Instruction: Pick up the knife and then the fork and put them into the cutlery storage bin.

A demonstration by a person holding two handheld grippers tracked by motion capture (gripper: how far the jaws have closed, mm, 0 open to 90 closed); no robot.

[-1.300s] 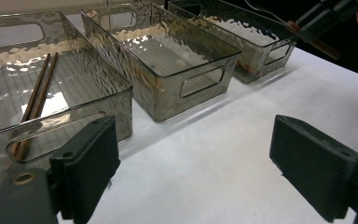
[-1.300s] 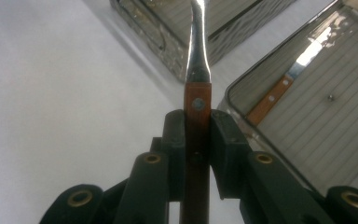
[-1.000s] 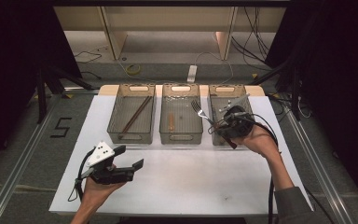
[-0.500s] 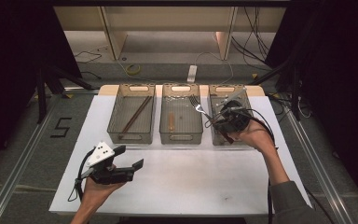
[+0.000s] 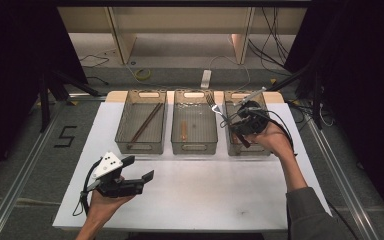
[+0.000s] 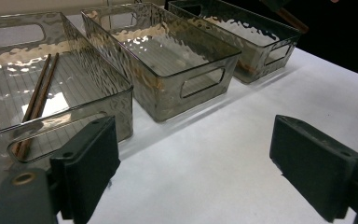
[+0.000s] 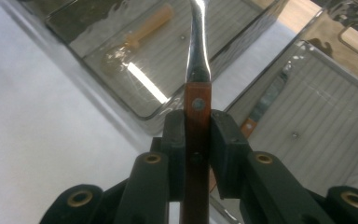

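Item, left to right: left tongs (image 5: pixel 139 168), held low over the near left of the white table (image 5: pixel 205 200), jaws spread with nothing between them, the forearm coming in from the near edge and the hand cupped beneath the body, aimed level toward the bins; we would leave them parked there. Left bin (image 5: pixel 142 125), holding chopsticks (image 5: pixel 145 123); middle bin (image 5: pixel 194 126), holding one pale wooden-handled utensil (image 5: pixel 183 131). Fork (image 5: pixel 215 107), wooden handle (image 7: pixel 196 140) pinched between the pressed-together pads of the right tongs (image 5: pixel 241 127), steel neck rising out ahead, tines hanging over the strip between the middle bin and the right bin (image 5: pixel 247 127), where a knife (image 7: pixel 261 107) already lies. Right hand (image 5: pixel 272 140) sits above the right bin, wrist bent inward, forearm sloping up from the near right. To do this step well, we judge: keep the pinch firm, carry the fork clear above the rims, align it lengthwise with its bin, lower it close, then release
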